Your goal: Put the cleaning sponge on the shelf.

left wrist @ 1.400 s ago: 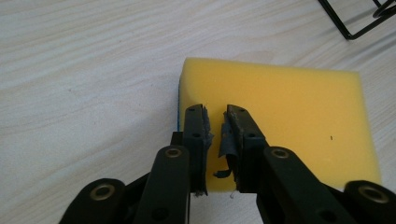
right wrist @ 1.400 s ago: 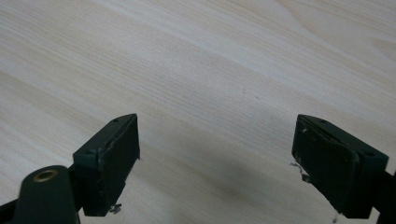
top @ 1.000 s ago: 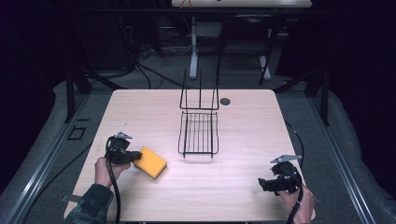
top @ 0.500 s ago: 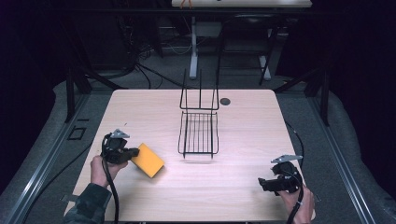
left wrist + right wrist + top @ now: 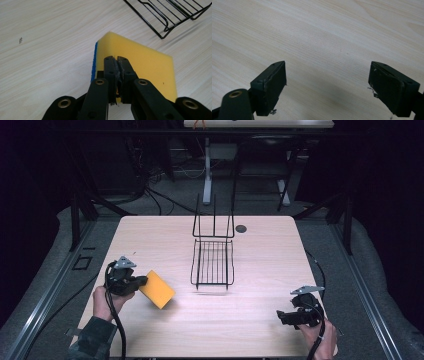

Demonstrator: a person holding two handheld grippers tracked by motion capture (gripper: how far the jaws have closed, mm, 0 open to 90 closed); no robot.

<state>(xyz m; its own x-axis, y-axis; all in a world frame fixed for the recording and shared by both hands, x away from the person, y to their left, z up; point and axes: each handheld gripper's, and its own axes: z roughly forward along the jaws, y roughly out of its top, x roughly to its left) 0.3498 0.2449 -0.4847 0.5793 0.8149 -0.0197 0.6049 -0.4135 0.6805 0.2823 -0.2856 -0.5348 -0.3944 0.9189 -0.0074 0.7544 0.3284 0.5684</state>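
A yellow sponge (image 5: 157, 289) with a blue scouring side (image 5: 94, 61) hangs tilted just above the table at the front left. My left gripper (image 5: 141, 281) is shut on its near edge, and in the left gripper view the jaws pinch the sponge (image 5: 140, 56) thin between them. A black wire rack (image 5: 213, 262) stands at the table's middle, its corner (image 5: 172, 18) up and to the right of the sponge. At the front right, my right gripper (image 5: 281, 316) is open above bare wood, with nothing between its fingers (image 5: 270, 86).
The light wooden table (image 5: 260, 255) has a small dark round hole (image 5: 241, 228) behind the rack. Cables trail from both grippers off the front edge. Dark floor and table legs lie beyond the far edge.
My left gripper has lifted the sponge and carried it a little toward the far side, tilting it up. The right gripper has stayed put.
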